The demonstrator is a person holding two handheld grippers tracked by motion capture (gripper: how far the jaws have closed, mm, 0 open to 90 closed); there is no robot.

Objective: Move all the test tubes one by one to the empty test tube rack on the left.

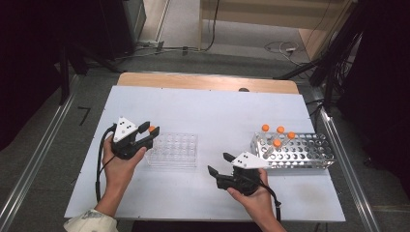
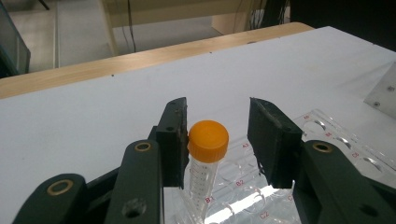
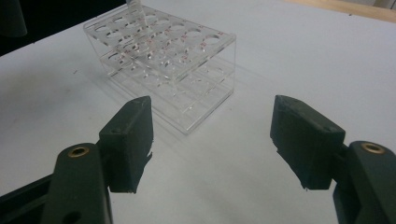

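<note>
Fingers (image 2: 173, 135) of the left gripper (image 2: 218, 140) are parted around an orange-capped tube (image 2: 207, 161) seated in the clear rack (image 1: 172, 150), ungripped. Right gripper (image 1: 221, 164) is held released, empty, right of that rack.

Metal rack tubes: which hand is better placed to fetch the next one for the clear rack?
Right, probably. The right gripper is open and empty, nearer the metal rack and its orange-capped tubes. The left gripper is at the clear rack, jaws apart around an orange-capped tube standing there.
</note>
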